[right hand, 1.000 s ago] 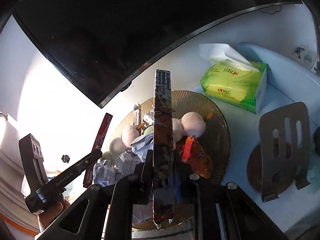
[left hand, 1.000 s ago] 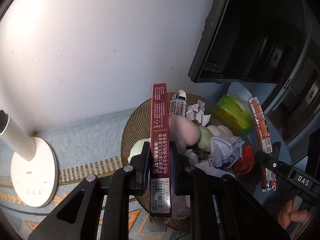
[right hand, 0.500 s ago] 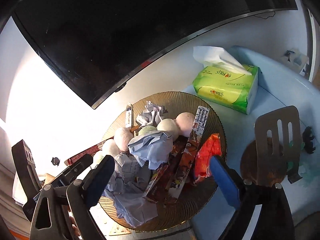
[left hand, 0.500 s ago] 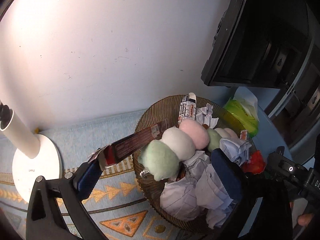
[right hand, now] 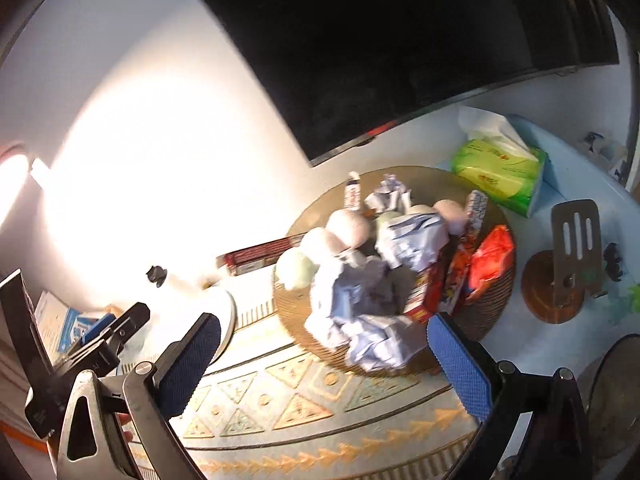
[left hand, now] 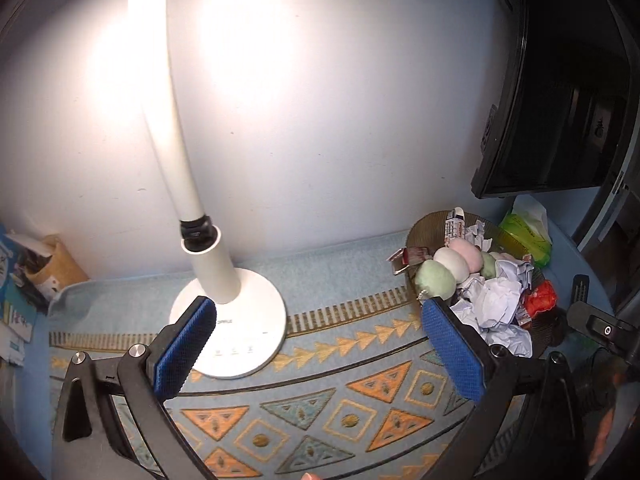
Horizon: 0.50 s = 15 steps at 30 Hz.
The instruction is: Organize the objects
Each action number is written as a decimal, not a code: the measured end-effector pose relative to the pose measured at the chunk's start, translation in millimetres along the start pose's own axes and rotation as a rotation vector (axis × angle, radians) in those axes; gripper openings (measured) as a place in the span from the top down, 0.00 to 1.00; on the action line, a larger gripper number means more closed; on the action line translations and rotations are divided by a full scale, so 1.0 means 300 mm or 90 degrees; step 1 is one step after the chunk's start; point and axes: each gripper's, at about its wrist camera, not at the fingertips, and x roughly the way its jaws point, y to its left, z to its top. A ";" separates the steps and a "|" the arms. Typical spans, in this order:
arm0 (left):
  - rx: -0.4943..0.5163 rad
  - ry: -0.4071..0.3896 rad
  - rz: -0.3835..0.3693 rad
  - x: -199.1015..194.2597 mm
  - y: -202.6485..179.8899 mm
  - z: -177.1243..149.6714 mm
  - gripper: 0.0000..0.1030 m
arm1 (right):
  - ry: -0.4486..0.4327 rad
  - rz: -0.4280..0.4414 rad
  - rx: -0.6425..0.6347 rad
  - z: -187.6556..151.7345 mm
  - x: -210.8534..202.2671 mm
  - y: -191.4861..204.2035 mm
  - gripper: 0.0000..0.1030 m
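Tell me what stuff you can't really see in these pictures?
- Bottom of the basket: right wrist view, buried under crumpled paper and snacks.
- Lamp head: left wrist view, cut off by the top edge.
- Print on the red box: right wrist view, blurred and washed out by glare.
- Tissue pack: left wrist view, partly behind the basket.

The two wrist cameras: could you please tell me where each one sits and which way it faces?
Left wrist: on the left hand-held gripper, looking along its open blue pads over the mat at the lamp; the basket lies at right.
Right wrist: on the right hand-held gripper, open, facing the basket, with the tissue pack and spatula beyond; the left hand-held gripper shows at lower left.
Shared: basket, mat, tissue pack, lamp base.
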 end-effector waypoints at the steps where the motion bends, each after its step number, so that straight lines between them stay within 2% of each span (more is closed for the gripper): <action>1: 0.000 -0.008 0.014 -0.062 0.054 -0.001 0.00 | 0.001 0.007 -0.011 -0.020 -0.003 0.041 0.00; 6: -0.001 -0.032 0.060 -0.245 0.221 -0.057 0.00 | 0.022 0.042 -0.058 -0.180 0.029 0.224 0.00; 9: -0.013 -0.026 0.074 -0.292 0.305 -0.139 0.00 | 0.076 0.052 -0.091 -0.311 0.116 0.277 0.00; 12: -0.017 -0.008 0.099 -0.289 0.365 -0.255 0.00 | 0.125 0.025 -0.136 -0.444 0.216 0.289 0.00; 15: -0.025 0.020 0.111 -0.248 0.403 -0.389 0.00 | 0.136 -0.027 -0.187 -0.550 0.277 0.282 0.00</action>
